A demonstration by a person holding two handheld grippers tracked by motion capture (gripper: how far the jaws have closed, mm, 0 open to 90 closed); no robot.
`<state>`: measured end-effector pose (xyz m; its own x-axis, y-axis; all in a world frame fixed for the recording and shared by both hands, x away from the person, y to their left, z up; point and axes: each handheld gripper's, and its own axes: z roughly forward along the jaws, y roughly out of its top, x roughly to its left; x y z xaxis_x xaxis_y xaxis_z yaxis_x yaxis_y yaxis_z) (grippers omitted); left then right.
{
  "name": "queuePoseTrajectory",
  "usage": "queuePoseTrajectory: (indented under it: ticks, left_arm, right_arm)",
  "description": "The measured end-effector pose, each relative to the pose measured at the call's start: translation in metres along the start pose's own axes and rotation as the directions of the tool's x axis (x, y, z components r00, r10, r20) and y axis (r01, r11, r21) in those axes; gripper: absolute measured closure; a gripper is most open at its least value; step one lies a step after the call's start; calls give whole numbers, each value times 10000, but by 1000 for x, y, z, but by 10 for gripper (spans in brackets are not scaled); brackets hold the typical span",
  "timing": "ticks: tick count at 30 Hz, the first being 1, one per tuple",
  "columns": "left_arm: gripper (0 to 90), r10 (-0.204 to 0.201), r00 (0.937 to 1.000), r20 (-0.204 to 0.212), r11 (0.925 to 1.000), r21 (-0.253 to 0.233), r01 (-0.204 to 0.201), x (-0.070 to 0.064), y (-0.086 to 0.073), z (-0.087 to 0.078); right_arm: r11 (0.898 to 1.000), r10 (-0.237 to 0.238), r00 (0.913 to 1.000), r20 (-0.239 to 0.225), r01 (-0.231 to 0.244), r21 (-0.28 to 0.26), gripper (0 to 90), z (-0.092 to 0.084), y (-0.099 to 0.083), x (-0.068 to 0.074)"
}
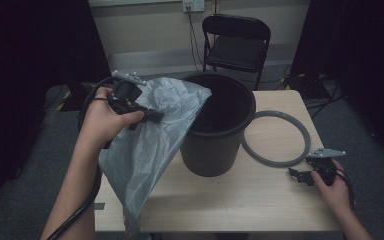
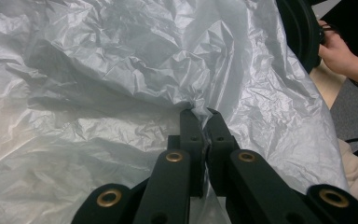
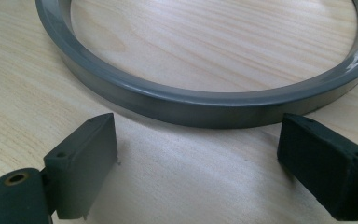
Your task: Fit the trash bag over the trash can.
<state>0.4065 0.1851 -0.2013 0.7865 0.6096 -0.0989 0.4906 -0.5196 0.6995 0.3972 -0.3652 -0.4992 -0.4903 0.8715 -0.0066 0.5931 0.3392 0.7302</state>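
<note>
bag (image 1: pixel 150 145): we see it at bin's (image 1: pixel 219 131) 9 o'clock, light, limp, slippery | left claw (image 2: pixel 200 116) clenched on its gathered edge, a sound hold | right claw (image 3: pixel 198 154) released by ring (image 3: pixel 191 105)

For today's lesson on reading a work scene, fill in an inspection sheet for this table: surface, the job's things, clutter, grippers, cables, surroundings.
Surface: pale wooden table, mostly bare at the front.
Job's things: grey plastic bag draped from the bin's rim down past the table's front edge; dark round bin upright; grey ring flat beside it.
Clutter: nothing seen.
Grippers: left gripper shut on the bag; right gripper open, just short of the ring.
Cables: black cable trailing under the left forearm.
Surroundings: folding chair behind the table, dark curtains at both sides.
</note>
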Motion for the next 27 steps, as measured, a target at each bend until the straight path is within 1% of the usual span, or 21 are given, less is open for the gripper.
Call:
queuePoseTrajectory:
  ticks: [1, 2, 9, 10, 14, 18, 19, 20, 22, 24, 27]
  left_arm:
    - [887, 29, 10000, 24, 10000, 8, -29, -1, 2, 2]
    - [887, 73, 10000, -47, 9999, 71, -73, -2, 5, 6]
    - [887, 89, 10000, 13, 9998, 203, -89, -5, 21, 23]
    - [887, 105, 9999, 64, 9998, 196, -106, -5, 23, 26]
    - [887, 135, 9999, 12, 9997, 205, -135, -7, 35, 36]
    - [887, 136, 9999, 106, 9998, 172, -138, -10, 47, 47]
    - [887, 191, 9998, 81, 9996, 194, -192, -11, 50, 50]
    - [887, 140, 9999, 65, 9998, 148, -141, -13, 53, 54]
    - [887, 168, 9998, 45, 9998, 127, -168, -14, 58, 60]
    - [887, 141, 9999, -51, 9999, 84, -141, -16, 61, 65]
    - [887, 118, 9998, -141, 9998, 155, -116, -16, 66, 74]
  right_arm:
    - [10000, -2, 10000, 1, 2, -2, 113, 0, 0, 0]
    - [10000, 13, 10000, 7, -13, -4, 113, 0, 0, 0]
    - [10000, -1, 10000, 0, 1, 0, 113, 0, 0, 0]
    - [10000, 1, 10000, -2, -1, 2, 113, 0, 0, 0]
    - [10000, 0, 10000, 0, 0, 1, 113, 0, 0, 0]
    - [10000, 3, 10000, -10, -3, 5, 113, 0, 0, 0]
    - [10000, 4, 10000, -10, -4, 6, 113, 0, 0, 0]
    - [10000, 5, 10000, -9, -5, 3, 113, 0, 0, 0]
    - [10000, 5, 10000, -10, -5, 5, 113, 0, 0, 0]
    - [10000, 3, 10000, -11, -3, 3, 113, 0, 0, 0]
    - [10000, 13, 10000, -3, -13, -1, 113, 0, 0, 0]
